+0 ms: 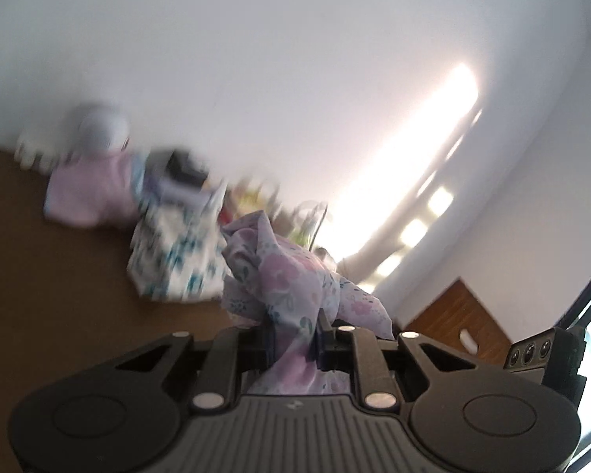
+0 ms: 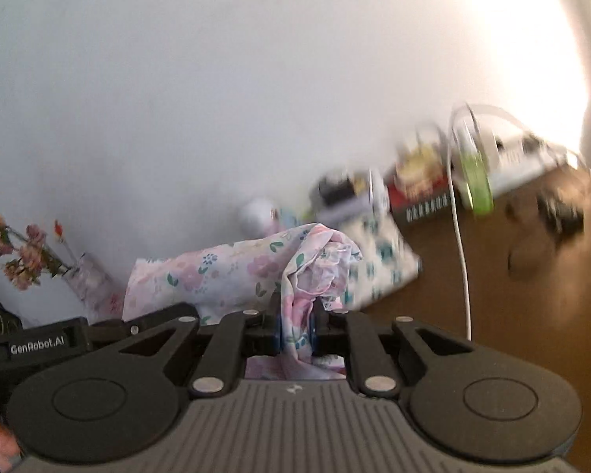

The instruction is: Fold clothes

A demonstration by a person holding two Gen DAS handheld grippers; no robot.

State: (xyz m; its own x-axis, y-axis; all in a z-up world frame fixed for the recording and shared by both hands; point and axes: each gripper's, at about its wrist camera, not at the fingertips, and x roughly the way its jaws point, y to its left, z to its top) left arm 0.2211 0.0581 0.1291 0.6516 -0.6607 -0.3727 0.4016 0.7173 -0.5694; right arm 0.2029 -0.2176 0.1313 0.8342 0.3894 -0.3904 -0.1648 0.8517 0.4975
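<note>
Both grippers tilt slightly downward, left gripper [image 1: 293,339] and right gripper [image 2: 295,329] each clamping the floral garment [image 2: 224,272] above a brown table [image 2: 532,315]; white wall beyond.

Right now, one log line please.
left tongs: shut on pink floral cloth garment | right tongs: shut on same garment | garment: bunched

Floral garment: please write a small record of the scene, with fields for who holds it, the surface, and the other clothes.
garment: pink floral cloth, bunched
left claw: shut on the cloth
right claw: shut on the cloth
surface: brown table
other clothes: white cloth with teal print; plain pink cloth, both on the table
background: white wall; flowers in a vase
</note>
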